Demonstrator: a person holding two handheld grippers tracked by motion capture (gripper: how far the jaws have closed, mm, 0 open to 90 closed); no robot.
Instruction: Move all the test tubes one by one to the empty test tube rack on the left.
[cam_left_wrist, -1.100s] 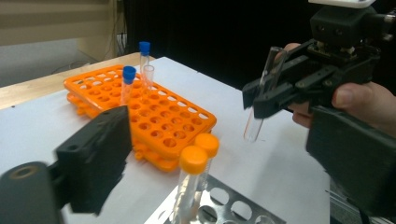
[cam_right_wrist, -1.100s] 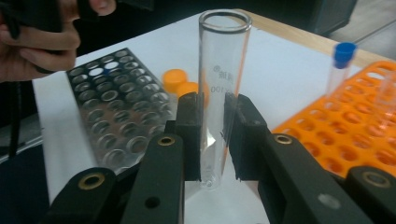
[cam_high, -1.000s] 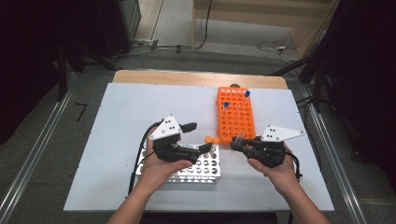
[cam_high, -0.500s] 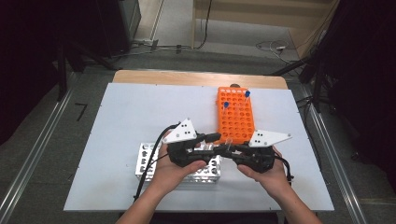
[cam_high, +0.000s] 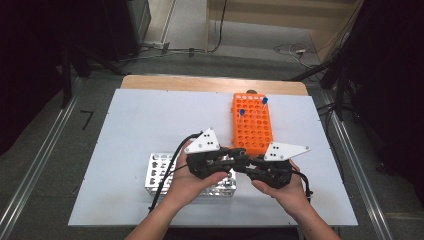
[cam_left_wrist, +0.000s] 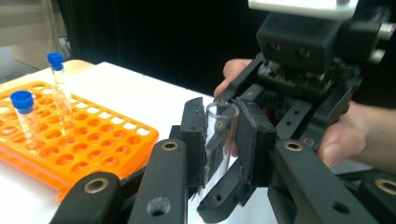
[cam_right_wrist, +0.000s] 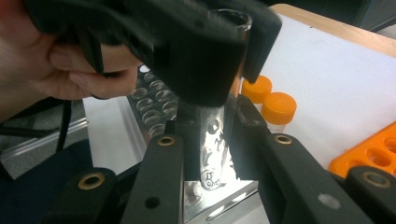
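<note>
Clear glass tube clenched by left claw and right claw, table's near edge close

High view: even overhead light, white table bright but not blown out, only soft shadows under the hands, surroundings falling off to near black; resolution soft, small detail mushy. Left gripper view: dark backdrop, orange rack and blue caps well lit and fairly sharp, near black jaws slightly soft, clear tube showing faint reflections. Right gripper view: close black parts at top badly blurred, white table glaring, specular glints on tube and metal rack.
</note>
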